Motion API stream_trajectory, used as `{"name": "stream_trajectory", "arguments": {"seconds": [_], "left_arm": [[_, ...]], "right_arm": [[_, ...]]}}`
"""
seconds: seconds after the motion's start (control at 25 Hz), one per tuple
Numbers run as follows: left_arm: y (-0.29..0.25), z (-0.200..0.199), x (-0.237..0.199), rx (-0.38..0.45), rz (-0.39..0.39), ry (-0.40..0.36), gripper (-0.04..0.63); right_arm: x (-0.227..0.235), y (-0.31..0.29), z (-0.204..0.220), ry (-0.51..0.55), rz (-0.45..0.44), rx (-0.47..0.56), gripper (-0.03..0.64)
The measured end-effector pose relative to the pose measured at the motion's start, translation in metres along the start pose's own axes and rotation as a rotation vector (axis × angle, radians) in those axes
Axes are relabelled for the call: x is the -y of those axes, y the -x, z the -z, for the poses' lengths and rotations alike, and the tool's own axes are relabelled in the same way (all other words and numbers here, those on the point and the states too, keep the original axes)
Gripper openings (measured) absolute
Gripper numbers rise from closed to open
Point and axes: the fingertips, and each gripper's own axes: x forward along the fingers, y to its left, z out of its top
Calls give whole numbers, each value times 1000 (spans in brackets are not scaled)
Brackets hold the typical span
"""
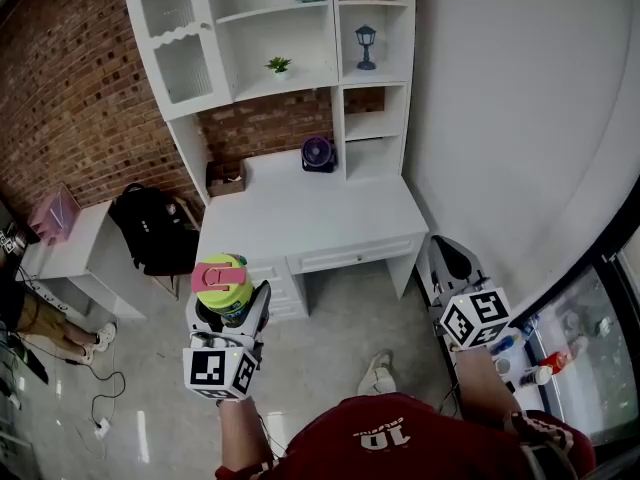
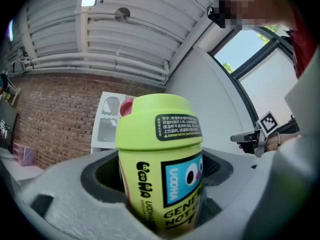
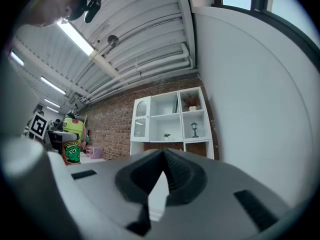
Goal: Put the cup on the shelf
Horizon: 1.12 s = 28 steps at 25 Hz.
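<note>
The cup [image 1: 222, 286] is lime green with a pink lid and a cartoon label. My left gripper [image 1: 230, 306] is shut on it, and it stands upright between the jaws, over the floor in front of the white desk [image 1: 310, 218]. In the left gripper view the cup [image 2: 160, 169] fills the middle, both pads against its sides. My right gripper [image 1: 450, 256] hangs to the right of the desk, shut, with nothing in it. In the right gripper view its jaws meet, and the cup [image 3: 71, 139] shows far left. The white shelf unit [image 1: 300, 48] stands on the desk's far side, also seen as the shelf unit [image 3: 170, 121].
The shelves hold a small plant [image 1: 278, 65], a blue lantern [image 1: 366, 46] and a teal book. A purple fan [image 1: 318, 154] and a brown box [image 1: 226, 178] sit on the desk. A black backpack [image 1: 150, 228] lies left, bottles [image 1: 540, 368] right.
</note>
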Motion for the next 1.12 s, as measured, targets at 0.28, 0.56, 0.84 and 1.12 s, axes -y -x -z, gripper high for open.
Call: {"name": "stream_trajectory", "arguments": {"seconds": [0.28, 0.56, 0.84, 1.12], "left_arm": [[4, 3, 2, -3, -7, 0, 425], [3, 2, 9, -8, 18, -18, 425], [1, 0, 7, 4, 23, -1, 426], [3, -3, 5, 17, 14, -9, 426]], "right_arm": [[-2, 12, -10, 44, 12, 51, 5], [-5, 14, -7, 18, -10, 31, 5], [-10, 9, -8, -10, -39, 25, 5], [-13, 0, -9, -5, -63, 22, 5]]}}
